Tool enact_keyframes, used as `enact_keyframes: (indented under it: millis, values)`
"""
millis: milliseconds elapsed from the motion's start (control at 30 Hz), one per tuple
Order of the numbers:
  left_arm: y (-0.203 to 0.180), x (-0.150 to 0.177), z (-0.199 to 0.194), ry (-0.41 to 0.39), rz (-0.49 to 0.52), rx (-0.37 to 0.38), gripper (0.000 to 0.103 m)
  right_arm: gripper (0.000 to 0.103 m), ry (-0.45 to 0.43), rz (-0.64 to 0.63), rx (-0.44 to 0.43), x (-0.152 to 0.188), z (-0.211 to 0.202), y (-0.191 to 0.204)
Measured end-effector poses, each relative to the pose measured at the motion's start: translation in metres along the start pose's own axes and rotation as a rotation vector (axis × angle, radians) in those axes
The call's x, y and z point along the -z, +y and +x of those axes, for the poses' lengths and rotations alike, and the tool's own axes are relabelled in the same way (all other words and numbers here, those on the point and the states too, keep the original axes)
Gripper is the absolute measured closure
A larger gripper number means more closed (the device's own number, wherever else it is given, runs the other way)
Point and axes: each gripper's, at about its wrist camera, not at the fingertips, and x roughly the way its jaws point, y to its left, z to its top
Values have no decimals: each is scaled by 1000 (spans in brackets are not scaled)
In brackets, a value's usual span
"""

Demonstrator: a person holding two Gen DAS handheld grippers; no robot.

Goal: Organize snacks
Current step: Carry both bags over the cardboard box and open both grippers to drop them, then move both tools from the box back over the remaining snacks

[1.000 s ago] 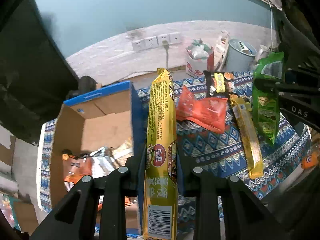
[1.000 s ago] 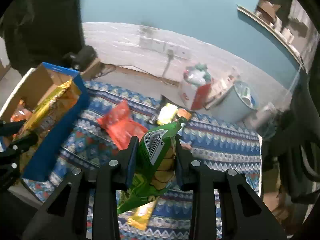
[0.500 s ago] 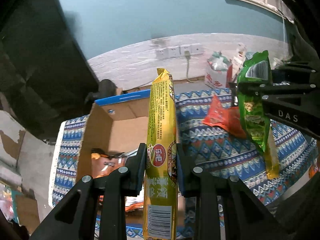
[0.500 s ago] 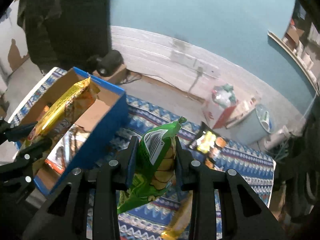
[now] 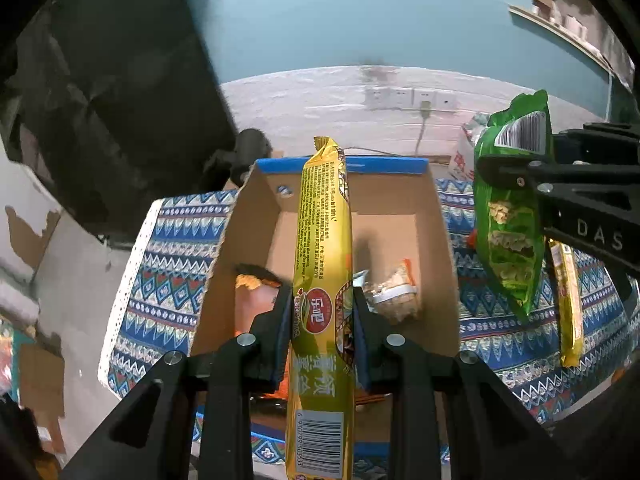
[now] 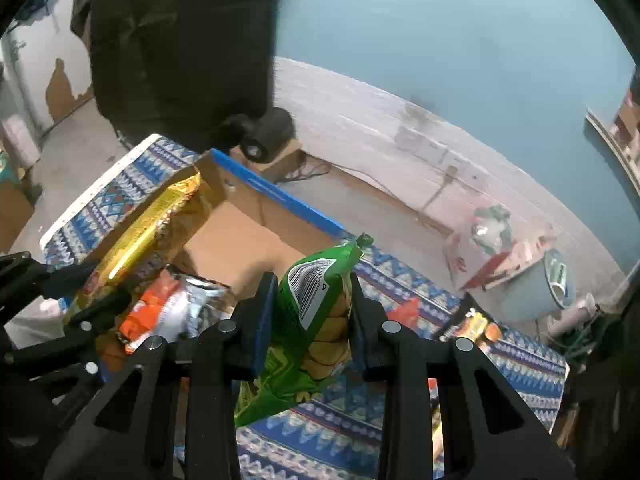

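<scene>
My left gripper (image 5: 322, 312) is shut on a long yellow snack pack (image 5: 322, 240) and holds it above the open cardboard box (image 5: 440, 240), which has a blue rim. The box holds several snack packs (image 5: 394, 296). My right gripper (image 6: 312, 300) is shut on a green chip bag (image 6: 316, 312) just right of the box (image 6: 276, 196). The green bag (image 5: 508, 216) and the right gripper's fingers (image 5: 560, 184) show at the right of the left wrist view. The yellow pack (image 6: 136, 236) and the left gripper show at the left of the right wrist view.
The box stands on a blue patterned cloth (image 5: 168, 272). A second yellow pack (image 5: 568, 300), an orange-red pack (image 6: 404, 312) and a dark pack (image 6: 476, 326) lie on the cloth to the right. A red-and-white bag (image 6: 484, 248) and a grey bin (image 6: 540, 288) stand behind.
Both grippers have moved left with their packs. The yellow pack now hangs over the middle of the box. The green bag has come up beside the box's right wall.
</scene>
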Motion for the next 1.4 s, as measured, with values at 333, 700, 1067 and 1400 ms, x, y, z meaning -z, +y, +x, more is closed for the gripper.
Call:
enact_keyframes:
  millis: [333, 700, 1067, 1400]
  values:
    - [37, 7, 14, 32, -84, -43, 76, 72, 39, -55, -44, -15, 27, 39]
    - [49, 12, 25, 67, -106, -69, 75, 72, 86, -51, -72, -12, 49, 50]
    - [52, 8, 15, 39, -120, -89, 67, 34, 60, 4, -103, -12, 42, 38]
    - [37, 2, 3, 13, -125, -45, 34, 26, 36, 67, -84, -1, 23, 10]
